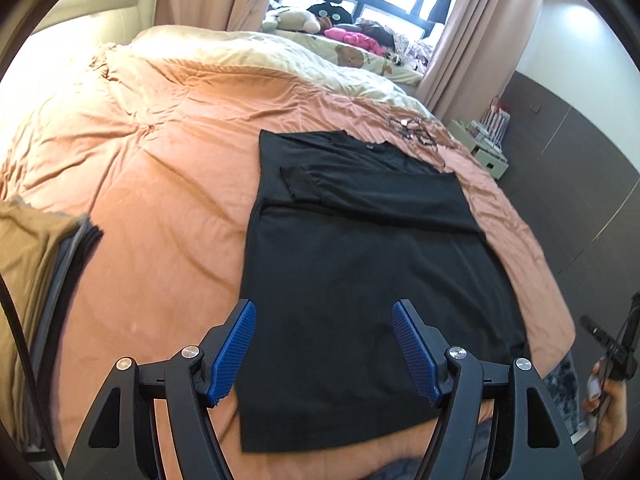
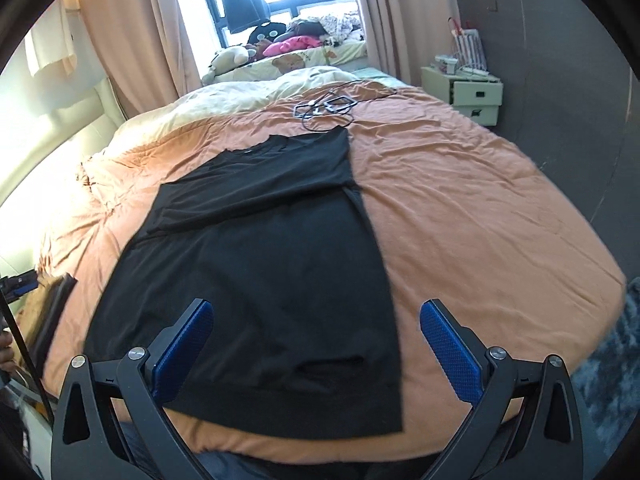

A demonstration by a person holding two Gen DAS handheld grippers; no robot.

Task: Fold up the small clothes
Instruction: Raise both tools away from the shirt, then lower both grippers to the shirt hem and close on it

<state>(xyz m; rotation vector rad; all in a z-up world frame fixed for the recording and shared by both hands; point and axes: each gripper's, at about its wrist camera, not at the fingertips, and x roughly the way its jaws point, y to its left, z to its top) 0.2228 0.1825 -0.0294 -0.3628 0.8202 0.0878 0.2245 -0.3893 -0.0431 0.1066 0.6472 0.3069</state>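
Black shirt (image 1: 360,264) is lying flat on the orange bed (image 1: 160,184), long axis running from near hem to far collar, sleeves folded in; left tongs (image 1: 324,354) and right tongs (image 2: 316,354) are both gaping wide, empty, hovering over the hem; open bedding lying on both sides; cable tangle (image 2: 326,108) sitting beyond collar.

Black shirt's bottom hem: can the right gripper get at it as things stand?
Probably yes. The right gripper hangs open just above the black shirt, its hem lying flat on the orange bedcover with nothing between.
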